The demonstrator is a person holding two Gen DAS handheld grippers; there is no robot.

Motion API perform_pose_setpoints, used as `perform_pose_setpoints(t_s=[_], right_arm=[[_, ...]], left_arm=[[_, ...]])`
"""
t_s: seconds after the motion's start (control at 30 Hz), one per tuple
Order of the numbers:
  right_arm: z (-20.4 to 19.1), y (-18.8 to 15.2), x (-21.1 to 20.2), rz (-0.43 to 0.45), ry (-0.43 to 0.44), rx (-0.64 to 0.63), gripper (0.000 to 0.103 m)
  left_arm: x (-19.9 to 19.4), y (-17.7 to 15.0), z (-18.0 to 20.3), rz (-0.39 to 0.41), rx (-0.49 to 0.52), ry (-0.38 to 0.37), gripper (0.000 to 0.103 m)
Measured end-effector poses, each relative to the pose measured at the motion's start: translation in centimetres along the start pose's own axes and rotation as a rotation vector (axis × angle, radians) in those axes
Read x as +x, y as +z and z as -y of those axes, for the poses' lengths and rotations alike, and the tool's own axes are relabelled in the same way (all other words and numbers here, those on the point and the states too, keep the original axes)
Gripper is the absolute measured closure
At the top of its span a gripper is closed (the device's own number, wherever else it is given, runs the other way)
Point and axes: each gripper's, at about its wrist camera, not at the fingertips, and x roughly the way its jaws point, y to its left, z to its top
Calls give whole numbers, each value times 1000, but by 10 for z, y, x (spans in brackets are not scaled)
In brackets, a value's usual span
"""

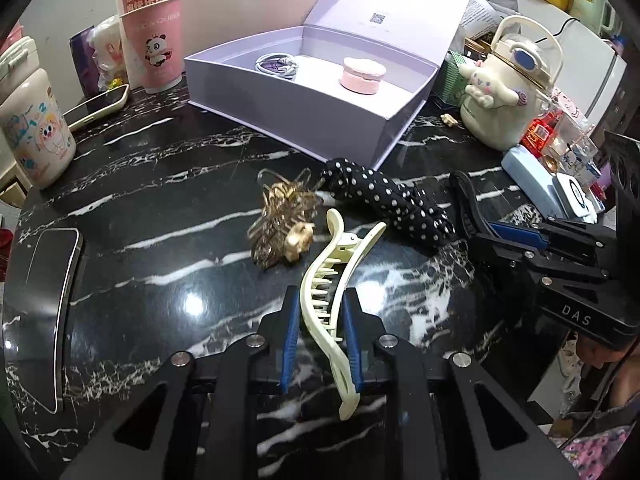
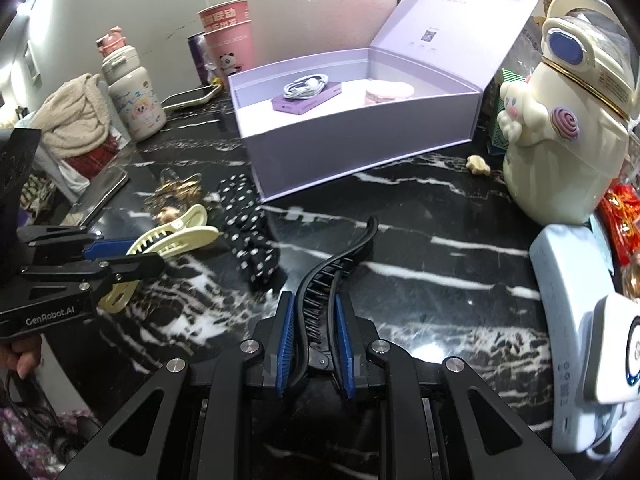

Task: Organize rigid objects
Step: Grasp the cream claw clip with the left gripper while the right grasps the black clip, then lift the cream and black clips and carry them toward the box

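Marble counter [image 1: 168,240], dark, cluttered at every edge. Lilac box [image 1: 304,120] stands open at the back, lid up; a cable, a purple case and a pink round tin already lie inside, with bare floor toward its front. Cream bottle [image 2: 560,128] crowds the right, blue case [image 2: 568,320] nearer; a phone [image 1: 44,312] lies at the left edge. Mid-counter: dotted scrunchie [image 1: 392,204], gold clip tangle [image 1: 280,220]. Left gripper [image 1: 320,340] pinches the cream claw clip [image 1: 328,292] along its spine, tip forward; right gripper [image 2: 316,340] pinches the black claw clip [image 2: 332,276] likewise. Both clips appear lifted or barely off the marble; cannot tell which. Likely step: carry them to the box. Best taken one at a time, rising clear of the front wall, then lowering onto bare floor. Open lane runs straight ahead; the scrunchie lies between the two grippers.
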Motion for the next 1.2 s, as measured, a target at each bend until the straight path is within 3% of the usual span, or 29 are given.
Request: perform_pose_setpoints(t_s=[0.4, 0.57, 0.77, 0.8, 0.83, 0.87, 1.2], right_arm=[[-11, -3, -1, -18, -42, -32, 82], [-14, -2, 1, -12, -48, -43, 68], [-14, -1, 3, -2, -67, -43, 69], [-15, -2, 3, 0, -74, -48, 71], [-15, -2, 3, 1, -80, -55, 81], [-15, -2, 3, 3, -77, -57, 82], [-11, -3, 1, 2, -39, -26, 82]], left_arm=[[-3, -5, 0, 8, 21, -46, 82], [0, -1, 4, 7, 43, -31, 82], [3, 1, 5, 33, 54, -17, 82], [3, 0, 5, 36, 51, -17, 82], [3, 0, 4, 37, 49, -17, 82], [2, 0, 4, 38, 49, -17, 82], [3, 1, 3, 21, 13, -62, 82]])
